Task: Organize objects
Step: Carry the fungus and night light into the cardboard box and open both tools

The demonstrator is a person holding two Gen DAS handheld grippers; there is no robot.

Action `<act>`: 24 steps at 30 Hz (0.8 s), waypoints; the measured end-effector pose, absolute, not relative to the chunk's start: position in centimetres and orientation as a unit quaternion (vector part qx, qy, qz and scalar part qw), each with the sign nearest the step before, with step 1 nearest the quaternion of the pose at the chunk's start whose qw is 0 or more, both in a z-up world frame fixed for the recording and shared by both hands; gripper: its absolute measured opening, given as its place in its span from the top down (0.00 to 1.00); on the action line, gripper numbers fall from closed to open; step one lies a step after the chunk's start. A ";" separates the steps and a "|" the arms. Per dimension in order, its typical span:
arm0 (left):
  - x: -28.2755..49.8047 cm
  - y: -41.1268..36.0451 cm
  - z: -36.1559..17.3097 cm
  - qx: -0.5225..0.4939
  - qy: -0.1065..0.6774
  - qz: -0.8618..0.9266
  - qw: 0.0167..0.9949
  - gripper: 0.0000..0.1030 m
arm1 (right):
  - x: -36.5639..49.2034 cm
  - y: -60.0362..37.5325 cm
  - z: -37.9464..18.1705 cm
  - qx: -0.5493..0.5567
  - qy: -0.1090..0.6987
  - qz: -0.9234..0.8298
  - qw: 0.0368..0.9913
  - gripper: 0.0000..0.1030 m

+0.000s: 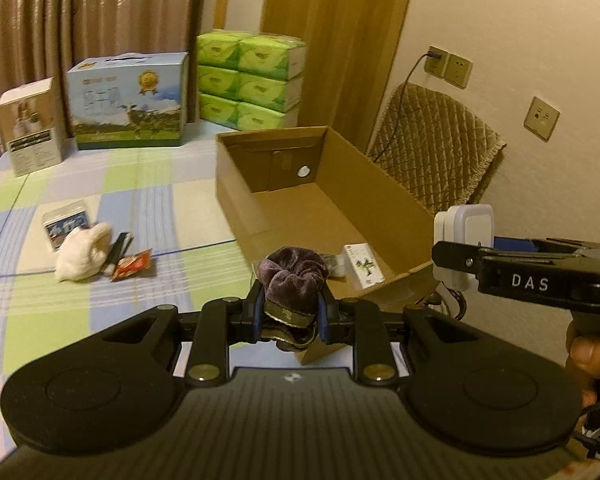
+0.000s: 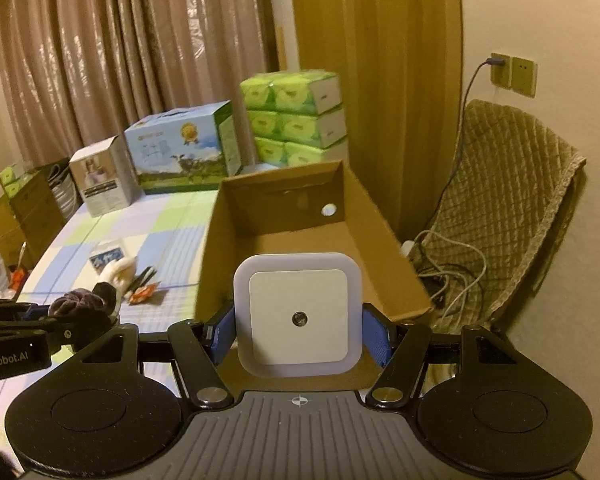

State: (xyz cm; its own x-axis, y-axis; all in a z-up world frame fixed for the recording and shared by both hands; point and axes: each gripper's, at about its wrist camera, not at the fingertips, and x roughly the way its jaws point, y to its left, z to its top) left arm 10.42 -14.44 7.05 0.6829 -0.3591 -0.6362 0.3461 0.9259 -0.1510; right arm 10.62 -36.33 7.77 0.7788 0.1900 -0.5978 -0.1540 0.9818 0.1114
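Checked tablecloth bears cardboard box, seemingly beside curtains.

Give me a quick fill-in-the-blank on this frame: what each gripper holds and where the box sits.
1. The left gripper is shut on a ____ velvet pouch.
2. The right gripper grips a white, square night light between its ____ fingers.
3. The cardboard box sits open on the ____ tablecloth.
4. A small white carton lies ____ the cardboard box.

Missing words: purple; blue; checked; inside
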 end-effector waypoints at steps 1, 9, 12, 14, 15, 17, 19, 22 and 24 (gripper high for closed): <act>10.7 -14.9 7.1 -0.007 0.348 -0.194 0.917 0.80 | 10.9 -36.7 7.8 0.028 0.319 0.089 0.943 0.40; 13.7 -18.3 7.4 0.005 0.346 -0.213 0.914 0.80 | 14.0 -39.5 7.9 0.047 0.321 0.081 0.943 0.40; 15.0 -19.4 7.2 0.008 0.349 -0.218 0.911 0.80 | 15.0 -40.2 7.7 0.050 0.322 0.078 0.942 0.40; 15.7 -20.0 6.9 0.011 0.353 -0.219 0.910 0.80 | 15.8 -40.5 7.5 0.051 0.325 0.078 0.941 0.40; 16.1 -20.3 6.7 0.013 0.355 -0.221 0.908 0.80 | 16.2 -40.7 7.4 0.051 0.327 0.078 0.941 0.40; 16.7 -20.9 6.2 0.015 0.359 -0.223 0.906 0.80 | 16.9 -40.9 7.1 0.052 0.330 0.077 0.940 0.40; 17.4 -21.4 5.6 0.016 0.364 -0.224 0.904 0.80 | 17.6 -41.2 6.8 0.054 0.333 0.076 0.938 0.40; 18.3 -22.1 4.9 0.020 0.370 -0.228 0.901 0.80 | 18.6 -41.4 6.4 0.056 0.337 0.079 0.937 0.40; 18.9 -22.5 4.5 0.021 0.371 -0.230 0.899 0.80 | 19.2 -41.5 6.1 0.054 0.338 0.080 0.936 0.40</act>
